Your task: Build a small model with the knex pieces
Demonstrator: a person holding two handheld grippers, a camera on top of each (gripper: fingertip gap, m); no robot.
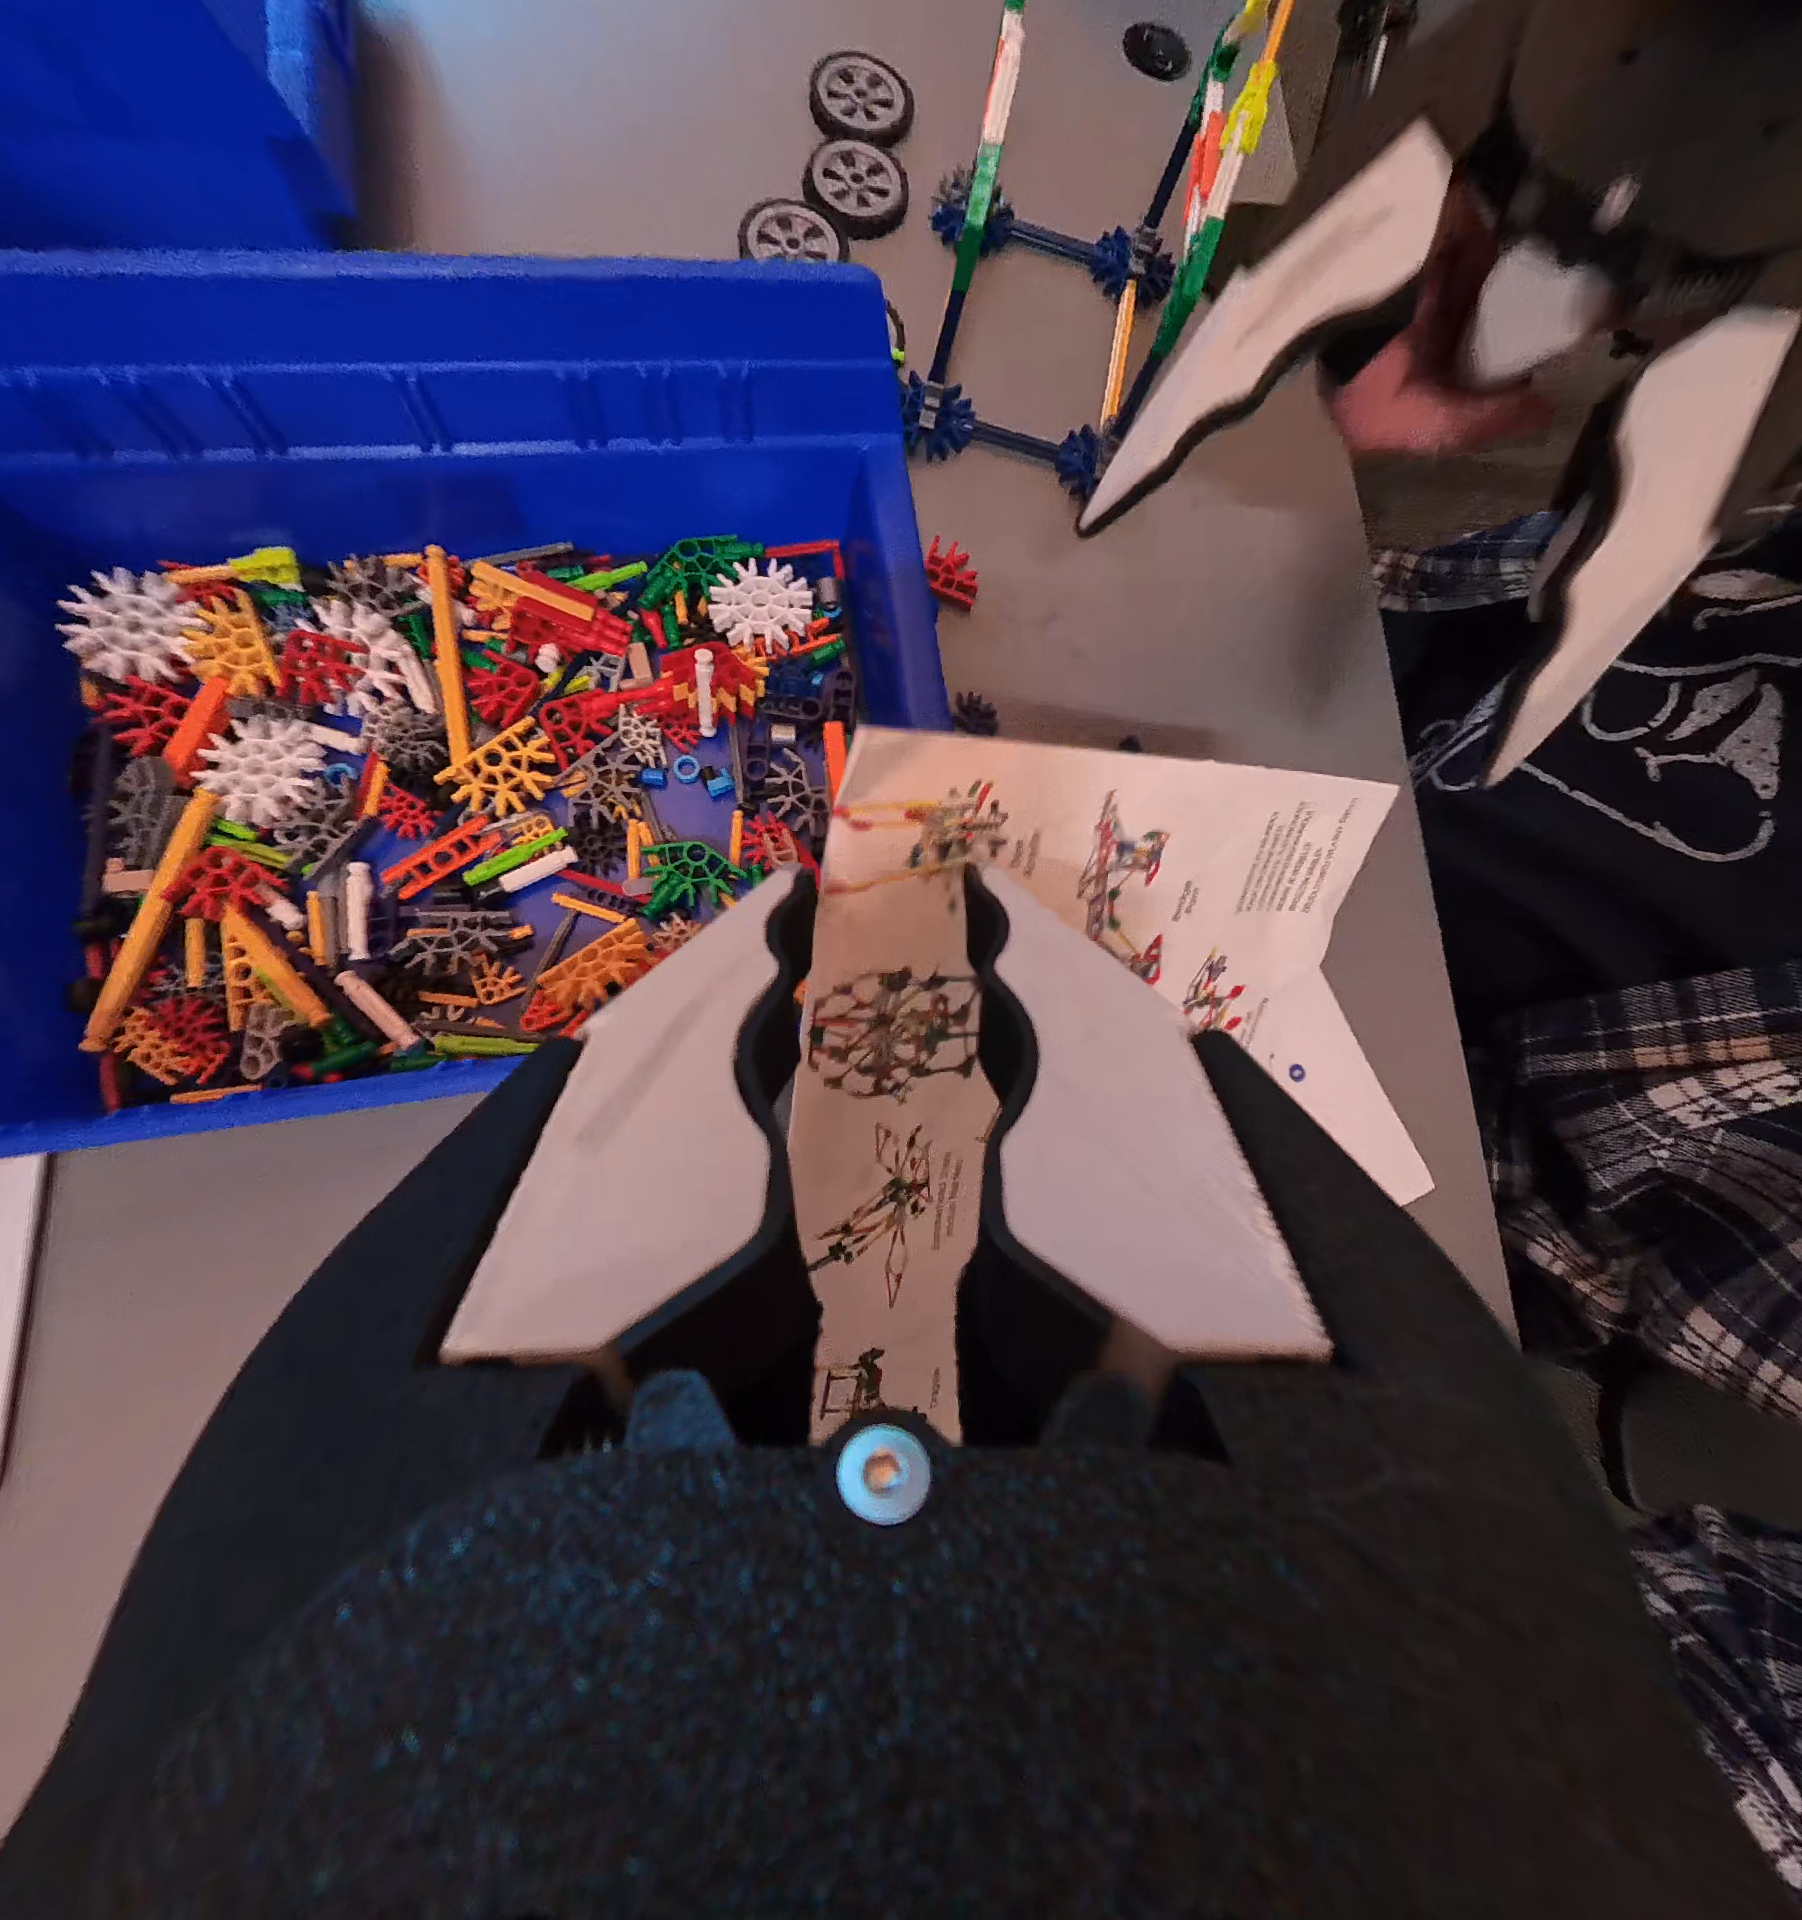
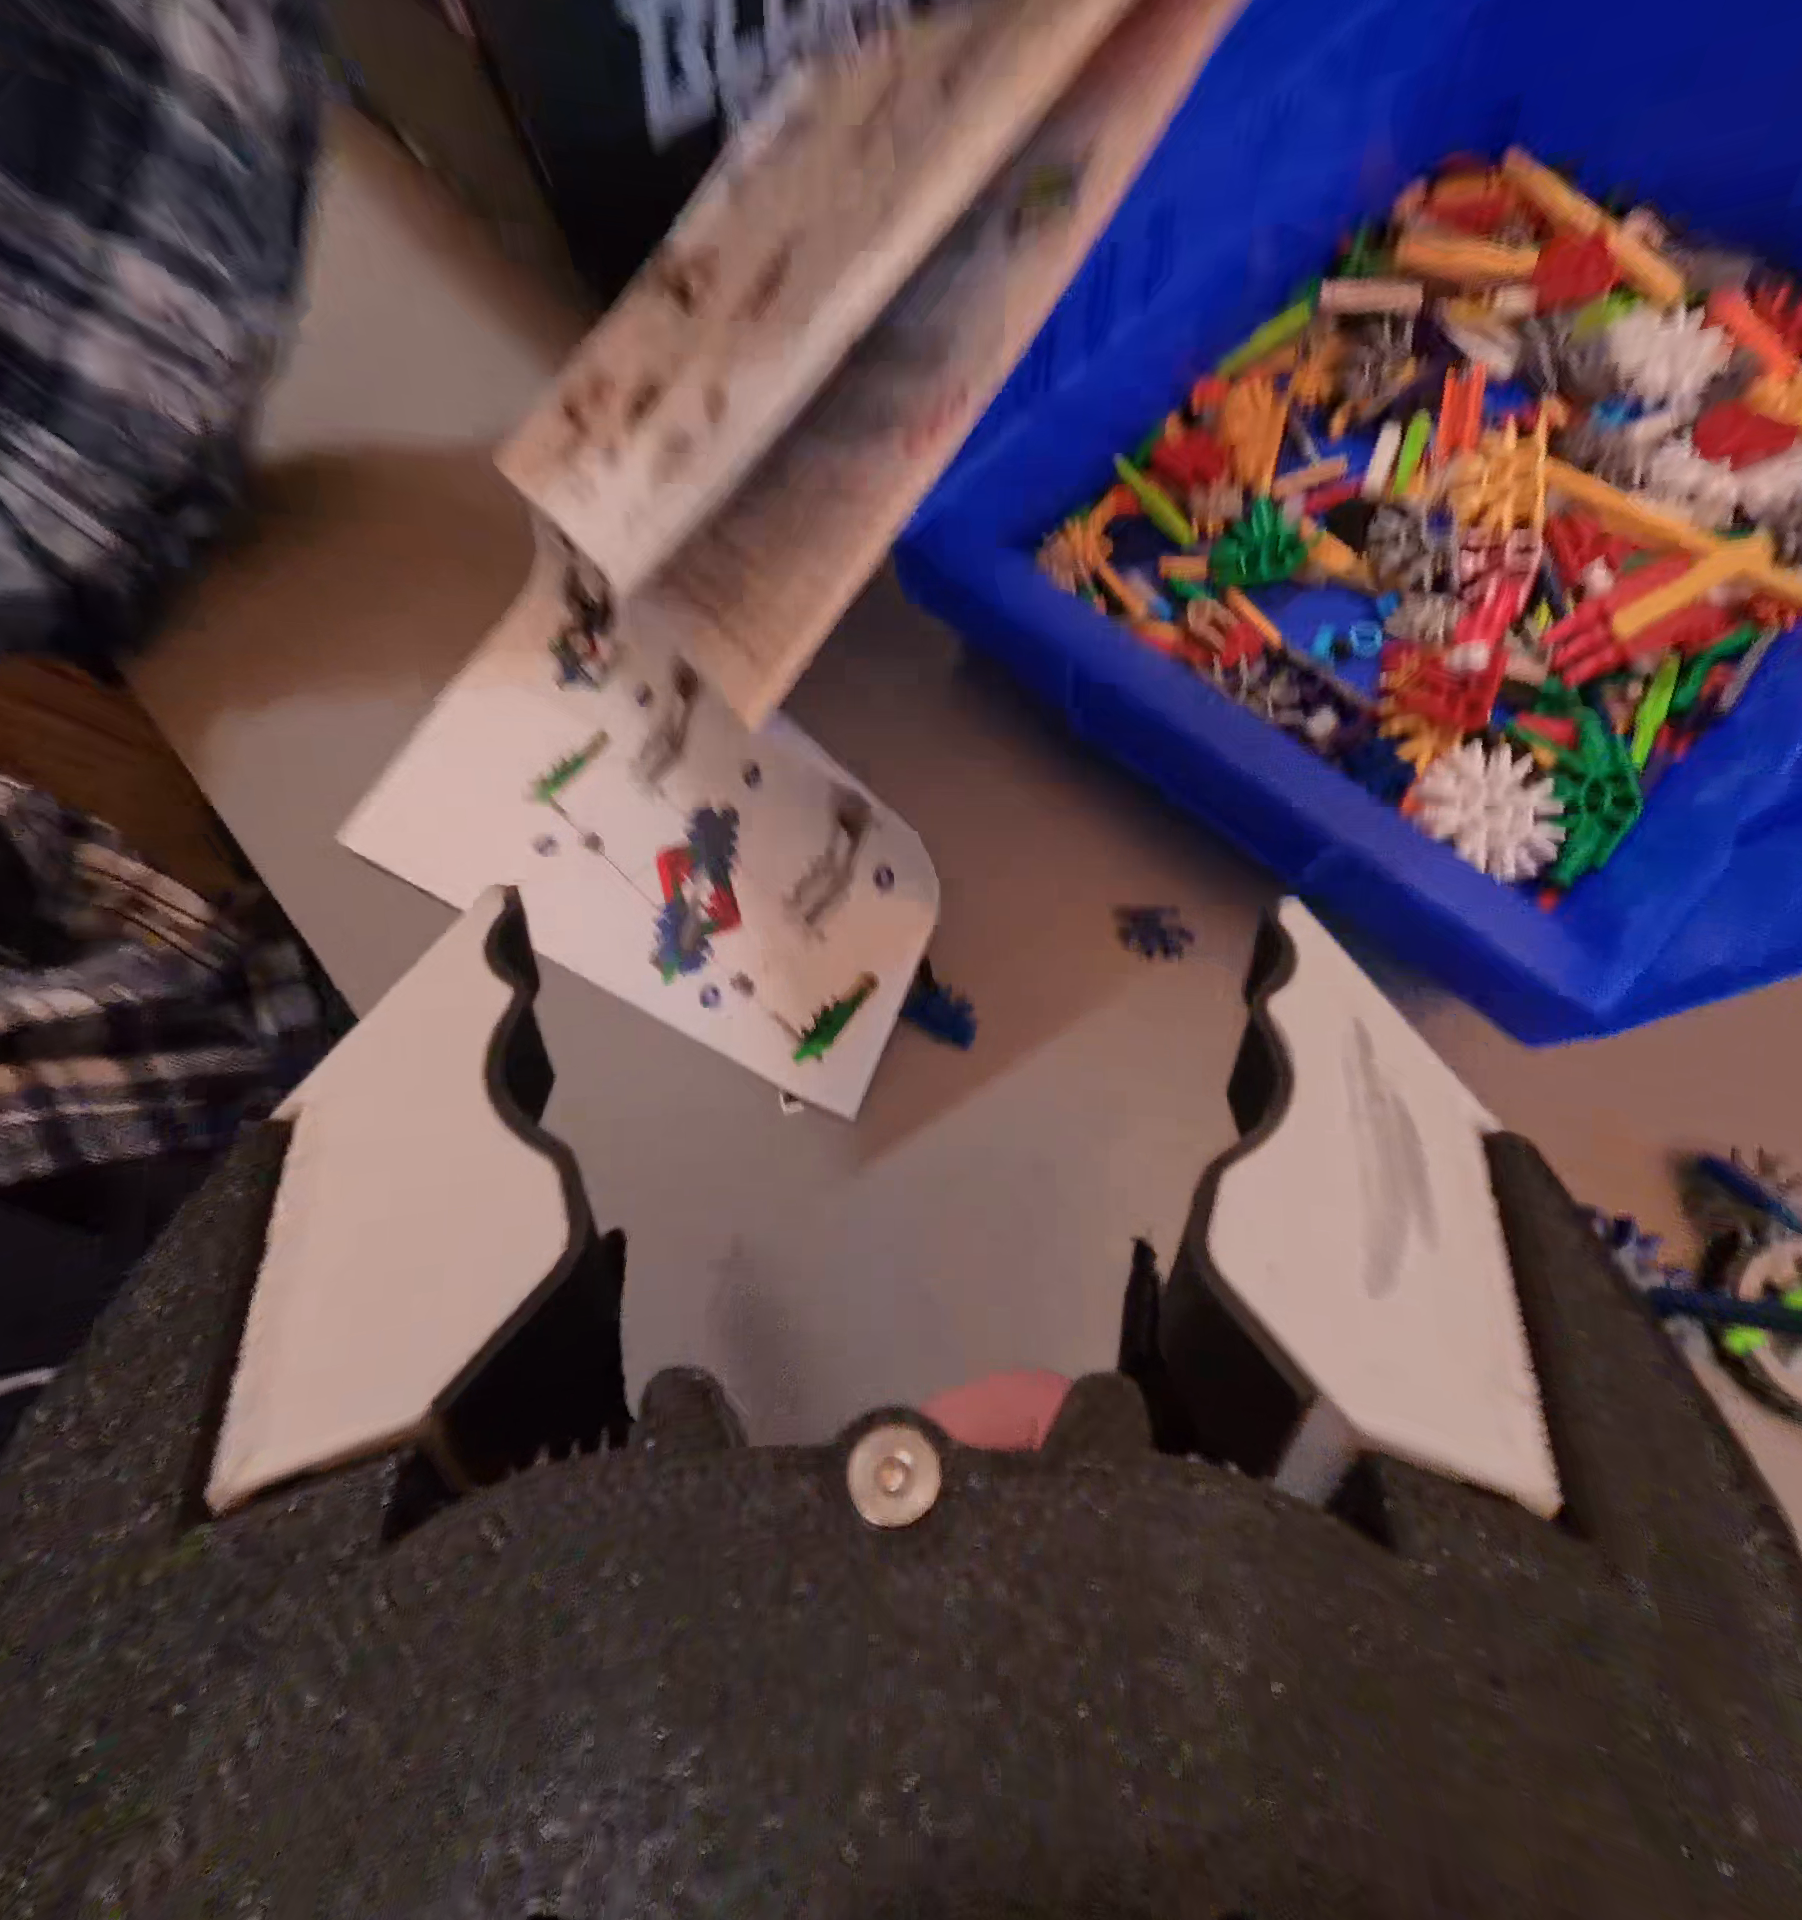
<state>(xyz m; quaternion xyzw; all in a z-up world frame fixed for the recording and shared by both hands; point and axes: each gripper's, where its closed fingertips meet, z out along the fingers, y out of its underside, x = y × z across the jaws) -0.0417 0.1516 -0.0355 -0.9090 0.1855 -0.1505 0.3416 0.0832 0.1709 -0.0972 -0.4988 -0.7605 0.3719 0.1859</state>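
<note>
The left gripper [image 1: 884, 883] stands with its jaws narrowly parted over a printed instruction sheet [image 1: 1115, 873] lying on the grey tabletop [image 1: 1136, 644] just right of the blue bin [image 1: 440, 364]; whether the fingers actually pinch the sheet cannot be told. The bin holds a heap of coloured construction-toy pieces [image 1: 440, 810]. The left wrist view alone shows, beyond the bin, three grey wheels [image 1: 855, 177] and a partly built rod frame [image 1: 1063, 332], with a loose red connector [image 1: 949, 571] beside the bin's right wall. It also shows the right gripper [image 1: 1292, 644] raised above the tabletop, jaws wide apart, holding nothing. The right wrist view, heavily blurred, confirms that gripper [image 2: 886, 925] spread wide and empty above the tabletop [image 2: 1032, 748]. Only this view shows a second illustrated sheet [image 2: 668, 883] lying under a lifted, folded page [image 2: 731, 416], and two small blue connectors [image 2: 1151, 928] near the bin [image 2: 1240, 623].
</note>
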